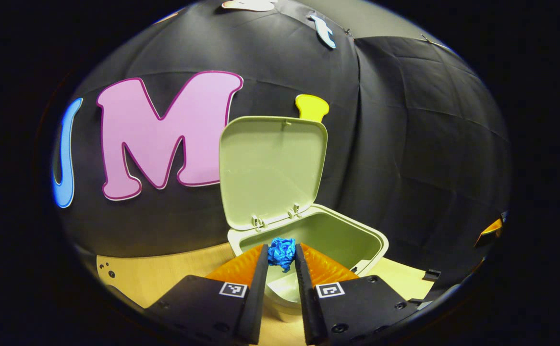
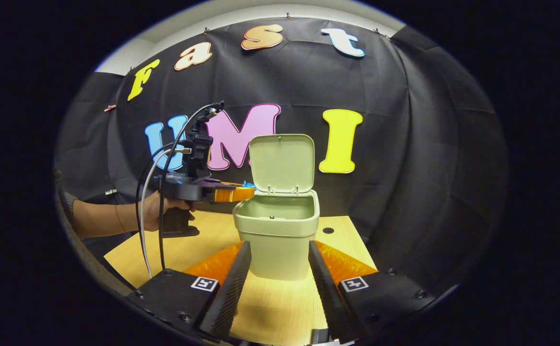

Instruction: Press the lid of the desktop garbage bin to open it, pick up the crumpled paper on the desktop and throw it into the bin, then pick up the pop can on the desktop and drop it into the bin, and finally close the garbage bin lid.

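— Crumpled paper point(image 1: 282, 253)? Where is it?
— Pinched between the left gripper point(image 1: 282, 259) fingers, above the bin point(image 2: 277, 226) rim; lid point(image 2: 282, 162) upright. From the right gripper view, mostly hidden.
— Right gripper point(image 2: 277, 266)?
— Spread wide, empty, over the table point(image 2: 280, 307).

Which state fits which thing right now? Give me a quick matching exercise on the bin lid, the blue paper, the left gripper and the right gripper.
Things:
1. bin lid
2. crumpled paper
3. left gripper
4. right gripper

States:
A. open, fingers low on either side of the bin, holding nothing
B. standing up, open
C. pinched between two fingers at the bin's rim
D. shut on the paper

Pairs: 1-B, 2-C, 3-D, 4-A
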Demonstrator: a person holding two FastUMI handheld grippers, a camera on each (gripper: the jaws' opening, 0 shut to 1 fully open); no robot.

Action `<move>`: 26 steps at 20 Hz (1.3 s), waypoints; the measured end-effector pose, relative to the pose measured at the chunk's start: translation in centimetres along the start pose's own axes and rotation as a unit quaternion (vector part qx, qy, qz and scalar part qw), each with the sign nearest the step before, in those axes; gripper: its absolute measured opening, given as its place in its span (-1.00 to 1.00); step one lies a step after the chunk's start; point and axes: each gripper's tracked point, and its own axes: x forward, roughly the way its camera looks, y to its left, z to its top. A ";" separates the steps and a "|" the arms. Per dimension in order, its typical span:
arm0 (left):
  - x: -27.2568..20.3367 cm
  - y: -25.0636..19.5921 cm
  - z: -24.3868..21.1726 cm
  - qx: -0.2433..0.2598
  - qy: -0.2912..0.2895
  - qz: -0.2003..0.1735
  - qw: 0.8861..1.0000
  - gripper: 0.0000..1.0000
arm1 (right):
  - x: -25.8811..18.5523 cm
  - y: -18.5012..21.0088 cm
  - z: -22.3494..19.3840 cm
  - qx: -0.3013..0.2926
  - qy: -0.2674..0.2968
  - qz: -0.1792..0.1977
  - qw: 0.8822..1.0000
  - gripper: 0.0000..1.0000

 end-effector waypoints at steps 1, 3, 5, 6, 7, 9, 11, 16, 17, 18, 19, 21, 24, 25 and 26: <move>0.2 0.0 -0.3 0.002 0.006 0.000 1.000 -0.24 | -0.1 -0.2 -0.1 0.002 0.001 -0.002 1.000 0.53; 0.6 -0.3 -0.7 0.005 0.014 -0.001 1.000 -0.12 | -0.2 -0.5 -0.2 0.007 0.000 -0.006 1.000 0.53; 0.8 -0.5 -1.1 0.008 0.020 -0.004 1.000 -0.10 | -0.2 -0.8 -0.3 0.009 0.000 -0.008 1.000 0.54; 0.9 -0.6 -1.2 0.009 0.022 -0.005 1.000 -0.10 | -0.2 -0.9 -0.4 0.009 0.001 -0.009 1.000 0.54; 1.0 -0.6 -1.3 0.010 0.024 -0.006 1.000 -0.10 | -0.2 -1.0 -0.5 0.008 0.001 -0.010 1.000 0.54; 1.0 -0.8 -1.5 0.013 0.027 -0.007 1.000 -0.04 | -0.1 -1.2 -0.4 0.009 0.001 -0.012 1.000 0.55; 1.1 -0.8 -1.6 0.017 0.028 -0.005 0.999 0.12 | 0.0 -1.2 -0.4 0.011 0.000 -0.012 1.000 0.55; 0.2 -0.3 -0.9 0.014 0.009 0.005 1.000 0.77 | 0.3 -0.8 -0.8 0.003 0.003 -0.002 1.000 0.54; -0.2 0.0 -0.4 0.010 -0.004 0.012 1.000 0.89 | 0.2 -0.6 -0.9 0.002 0.004 0.005 1.000 0.53; -0.9 0.1 0.1 0.005 -0.015 0.015 1.000 0.94 | 0.5 -0.2 -1.0 0.001 0.006 0.012 1.000 0.55; -1.6 0.4 0.5 0.000 -0.027 0.020 0.999 0.96 | 0.6 0.3 -1.3 -0.001 0.010 0.025 1.000 0.59; -3.3 1.2 1.4 -0.008 -0.049 0.034 0.998 0.96 | 0.8 1.2 -1.7 -0.010 0.020 0.047 0.999 0.68; -6.5 2.7 2.2 -0.011 -0.073 0.064 0.995 0.96 | 1.3 3.1 -2.2 -0.014 0.031 0.086 0.996 0.77; -7.6 3.3 2.5 -0.013 -0.080 0.074 0.994 0.96 | 1.4 3.6 -2.4 -0.016 0.036 0.097 0.995 0.80; -8.7 3.7 2.6 -0.016 -0.087 0.084 0.993 0.96 | 1.6 4.2 -2.9 -0.018 0.043 0.109 0.993 0.80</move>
